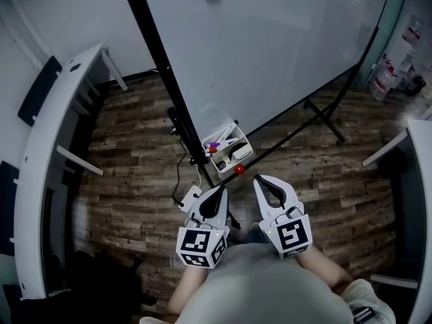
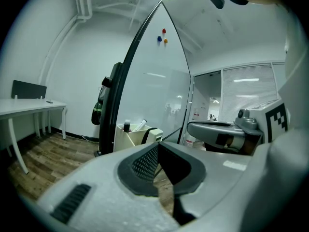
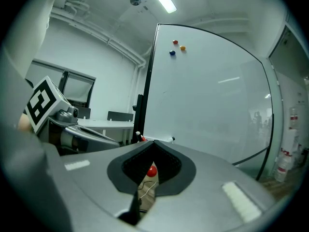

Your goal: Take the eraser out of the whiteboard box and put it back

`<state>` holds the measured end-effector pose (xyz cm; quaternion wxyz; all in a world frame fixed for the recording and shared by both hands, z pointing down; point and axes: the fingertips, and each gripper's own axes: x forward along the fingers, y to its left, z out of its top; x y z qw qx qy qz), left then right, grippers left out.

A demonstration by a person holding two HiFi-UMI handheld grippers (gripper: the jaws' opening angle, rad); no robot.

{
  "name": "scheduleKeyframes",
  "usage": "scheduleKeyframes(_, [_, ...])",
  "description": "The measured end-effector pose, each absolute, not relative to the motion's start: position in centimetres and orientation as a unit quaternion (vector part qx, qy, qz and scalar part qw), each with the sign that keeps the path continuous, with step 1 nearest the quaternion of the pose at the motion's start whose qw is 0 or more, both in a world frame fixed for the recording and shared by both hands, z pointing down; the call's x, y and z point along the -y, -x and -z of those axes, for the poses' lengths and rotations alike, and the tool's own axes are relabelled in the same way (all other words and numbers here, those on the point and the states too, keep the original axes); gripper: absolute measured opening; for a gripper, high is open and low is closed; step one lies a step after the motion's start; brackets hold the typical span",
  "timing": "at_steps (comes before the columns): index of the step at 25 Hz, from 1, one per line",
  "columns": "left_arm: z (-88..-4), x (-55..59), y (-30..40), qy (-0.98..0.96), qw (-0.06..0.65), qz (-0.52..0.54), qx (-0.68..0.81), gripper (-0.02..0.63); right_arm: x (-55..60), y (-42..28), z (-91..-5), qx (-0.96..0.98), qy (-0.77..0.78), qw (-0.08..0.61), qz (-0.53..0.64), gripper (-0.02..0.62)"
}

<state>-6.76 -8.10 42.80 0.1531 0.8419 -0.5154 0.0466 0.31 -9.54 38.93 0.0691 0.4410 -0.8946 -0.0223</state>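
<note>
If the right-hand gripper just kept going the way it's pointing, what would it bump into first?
Most likely the red ball just ahead of the right gripper, beside the white box on the whiteboard. Depth is unclear, so it might meet the box instead.

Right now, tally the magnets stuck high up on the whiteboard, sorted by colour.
red magnet: 1
orange magnet: 1
blue magnet: 1
Total: 3
</note>
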Motion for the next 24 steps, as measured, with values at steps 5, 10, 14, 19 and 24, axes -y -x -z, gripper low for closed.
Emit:
scheduleKeyframes(5, [-42.73,7.67,6.38,-0.843,0.153,-0.046,0.513,0.001,8.91,-0.72,-39.34,0.892,-0.445,0.076,0.01,0.005])
scheduleKeyframes(10, [-42.8,7.23,6.11,-0.843,0.153,-0.048,0.513,0.0,8.64,-0.95,-39.37,0.893,-0.444,0.074,0.009,0.005])
scheduleKeyframes(14, [-42.87,7.16,6.22,-0.841,0.153,-0.047,0.516,0.0,8.59,-0.85,-39.39,0.894,-0.442,0.073,0.006,0.005])
scheduleKeyframes(19, [-42.85,7.08,6.39,-0.841,0.153,-0.046,0.517,0.0,8.63,-0.67,-39.05,0.896,-0.439,0.067,0.023,0.005])
scheduleKeyframes(24, [-42.66,7.06,6.56,-0.841,0.151,-0.045,0.517,0.0,8.46,-0.59,-39.32,0.893,-0.443,0.077,0.0,0.005])
